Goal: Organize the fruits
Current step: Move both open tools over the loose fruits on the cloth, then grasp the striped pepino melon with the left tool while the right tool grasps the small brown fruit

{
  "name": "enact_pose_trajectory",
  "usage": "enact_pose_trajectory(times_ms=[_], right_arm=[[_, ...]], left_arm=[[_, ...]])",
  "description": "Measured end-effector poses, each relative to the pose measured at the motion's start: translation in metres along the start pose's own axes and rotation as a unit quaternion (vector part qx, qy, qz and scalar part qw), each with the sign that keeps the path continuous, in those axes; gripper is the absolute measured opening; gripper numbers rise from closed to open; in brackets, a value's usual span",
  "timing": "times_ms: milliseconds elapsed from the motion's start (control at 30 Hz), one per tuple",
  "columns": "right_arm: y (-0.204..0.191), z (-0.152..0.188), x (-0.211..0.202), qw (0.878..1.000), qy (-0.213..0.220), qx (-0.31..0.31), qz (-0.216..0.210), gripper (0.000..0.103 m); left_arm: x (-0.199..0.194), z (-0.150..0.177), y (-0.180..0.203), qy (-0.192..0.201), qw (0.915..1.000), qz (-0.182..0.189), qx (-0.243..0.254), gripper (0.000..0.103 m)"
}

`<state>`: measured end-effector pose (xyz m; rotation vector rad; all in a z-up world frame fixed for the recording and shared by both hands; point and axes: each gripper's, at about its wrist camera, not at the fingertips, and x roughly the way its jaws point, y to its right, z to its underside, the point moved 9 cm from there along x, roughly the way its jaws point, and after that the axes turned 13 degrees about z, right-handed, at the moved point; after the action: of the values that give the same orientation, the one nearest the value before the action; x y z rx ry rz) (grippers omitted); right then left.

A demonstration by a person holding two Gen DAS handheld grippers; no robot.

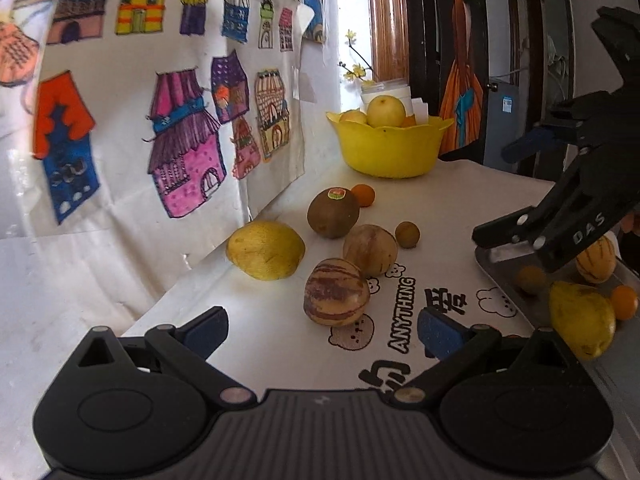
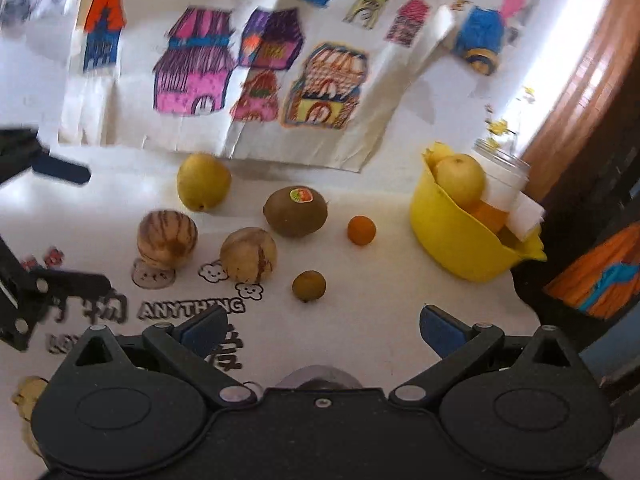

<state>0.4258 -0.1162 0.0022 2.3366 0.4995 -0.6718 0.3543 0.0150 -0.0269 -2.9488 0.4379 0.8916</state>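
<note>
my left hand-held gripper [image 1: 322, 330] and right hand-held gripper [image 2: 322, 330], both spread wide and holding nothing, above the worktop [image 2: 380, 312]; kiwi [image 2: 295, 211] near yellow bowl [image 2: 460, 240].

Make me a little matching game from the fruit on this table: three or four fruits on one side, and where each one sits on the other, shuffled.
Things:
1. kiwi
2. pale pear
3. striped melon
4. small brown fruit

Places:
A. in the yellow bowl
B. over a bear drawing
C. nearest the right gripper
D. wears a sticker, mid-table

Pairs: 1-D, 2-A, 3-B, 4-C
</note>
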Motion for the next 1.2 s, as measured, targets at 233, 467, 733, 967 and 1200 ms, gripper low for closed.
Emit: enact_pose_trajectory(times_ms=[233,467,733,967,1200], right_arm=[[-0.015,-0.002,0.036,0.999,-0.016,-0.033,-0.011,0.087],[-0.03,-0.005,0.058,0.998,-0.029,-0.043,-0.026,0.07],[-0.035,-0.006,0.072,0.998,-0.035,-0.03,-0.048,0.056],[-0.034,-0.006,0.083,0.997,-0.044,-0.013,-0.058,0.047],[-0.03,-0.003,0.093,0.996,-0.055,0.016,-0.067,0.042]], left_arm=[[0.019,-0.003,-0.002,0.002,0.9998,0.011,-0.017,0.102],[0.031,-0.007,-0.002,0.003,0.9994,0.019,-0.027,0.101],[0.041,-0.009,-0.009,0.001,0.9984,0.029,-0.048,0.09],[0.049,-0.01,-0.01,-0.001,0.9977,0.035,-0.057,0.081],[0.055,-0.011,-0.01,-0.004,0.9966,0.045,-0.069,0.066]])
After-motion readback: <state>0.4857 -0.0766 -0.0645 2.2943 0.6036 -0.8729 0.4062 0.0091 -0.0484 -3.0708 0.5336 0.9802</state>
